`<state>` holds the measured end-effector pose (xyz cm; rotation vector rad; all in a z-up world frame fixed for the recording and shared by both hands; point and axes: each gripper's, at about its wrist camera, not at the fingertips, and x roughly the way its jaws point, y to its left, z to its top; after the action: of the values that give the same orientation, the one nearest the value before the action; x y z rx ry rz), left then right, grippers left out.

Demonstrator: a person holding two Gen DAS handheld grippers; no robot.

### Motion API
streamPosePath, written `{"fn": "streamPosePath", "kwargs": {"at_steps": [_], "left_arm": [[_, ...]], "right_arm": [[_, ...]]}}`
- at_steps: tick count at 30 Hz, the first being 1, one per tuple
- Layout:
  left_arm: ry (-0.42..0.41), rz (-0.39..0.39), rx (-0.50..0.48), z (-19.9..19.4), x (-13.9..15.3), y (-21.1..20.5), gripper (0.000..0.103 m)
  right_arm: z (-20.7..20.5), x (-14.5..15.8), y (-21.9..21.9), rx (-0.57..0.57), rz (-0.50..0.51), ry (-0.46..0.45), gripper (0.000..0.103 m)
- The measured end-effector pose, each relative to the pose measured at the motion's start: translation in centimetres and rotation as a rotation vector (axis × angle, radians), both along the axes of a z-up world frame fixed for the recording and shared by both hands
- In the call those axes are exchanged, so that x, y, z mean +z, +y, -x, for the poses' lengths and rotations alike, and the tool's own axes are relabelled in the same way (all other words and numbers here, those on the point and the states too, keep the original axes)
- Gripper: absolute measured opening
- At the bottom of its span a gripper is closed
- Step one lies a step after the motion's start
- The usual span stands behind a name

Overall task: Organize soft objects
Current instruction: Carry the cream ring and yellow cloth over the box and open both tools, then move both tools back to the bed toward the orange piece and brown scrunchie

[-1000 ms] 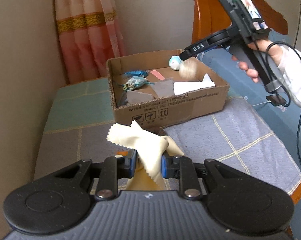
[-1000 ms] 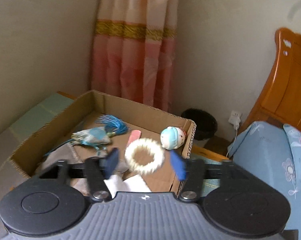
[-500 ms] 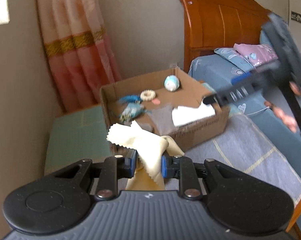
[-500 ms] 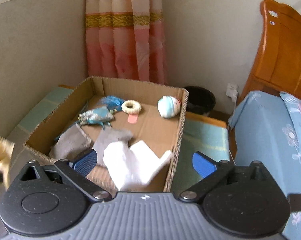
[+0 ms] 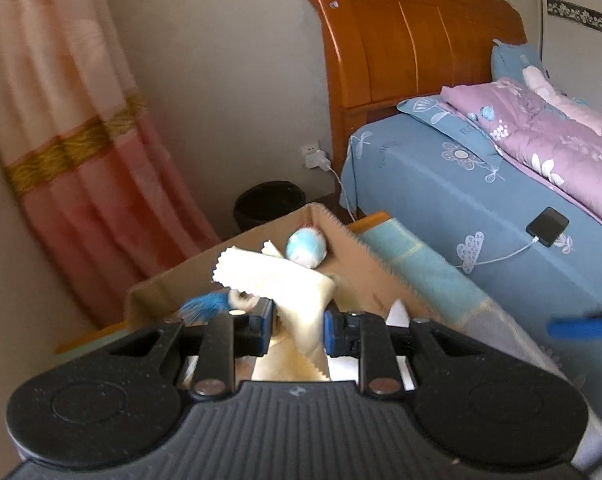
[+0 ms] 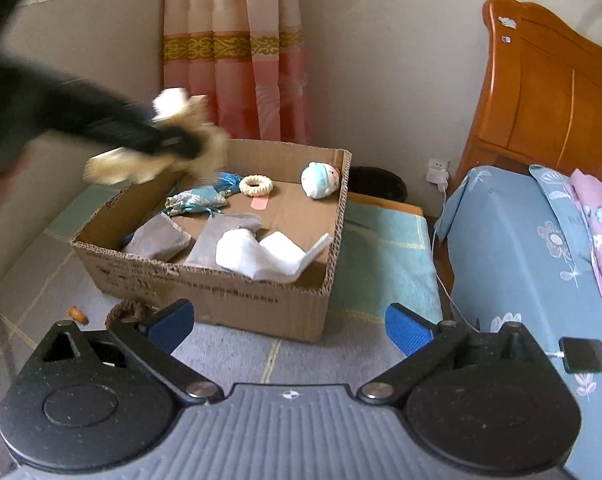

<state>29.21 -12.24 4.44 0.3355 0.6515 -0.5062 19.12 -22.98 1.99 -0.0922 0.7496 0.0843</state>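
Over box (image 6: 221, 292) now, gripped cloth (image 5: 285, 280)

Printed black lettering along the front wall of the cardboard box (image 6: 205, 292), seen from the right wrist, too smeared to read. Pale letters on the blue pillowcase (image 5: 467, 130) at the head of the bed in the left wrist view, beginning with something like "R", otherwise illegible; the same print on the pillowcase from the right wrist, also illegible. Small stickers on the wooden headboard (image 5: 401, 40), no wording legible on them. Small embossed emblem, no letters, at the centre of each gripper body. Dark patterned border strip high on the wall (image 5: 581, 14), ornamental only. Nothing else legible in either view.
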Motion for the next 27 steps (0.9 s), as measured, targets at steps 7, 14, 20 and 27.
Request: {"fn": "streamPosePath", "kwargs": {"at_steps": [7,14,20,27], "left_arm": [[-0.046,-0.020,0.052,-2.1,-1.5,-2.2,0.096],[-0.014,-0.036,0.061,-0.2,-0.6,0.1,0.097],[-0.032,-0.049,0.091,3.3,0.9,2.5,0.099],[-0.008,0.028,0.129,8.0,0.9,5.8,0.101]], "right_arm": [[0.7,0.1,-0.4,-0.010,-0.006,-0.011,0.103],[0.7,-0.2,-0.6,-0.031,-0.036,0.001,0.103],[1.8,0.3,-0.1,-0.055,-0.070,0.000,0.103],[3.7,0.8,1.4,-0.054,-0.060,-0.007,0.103]]}}
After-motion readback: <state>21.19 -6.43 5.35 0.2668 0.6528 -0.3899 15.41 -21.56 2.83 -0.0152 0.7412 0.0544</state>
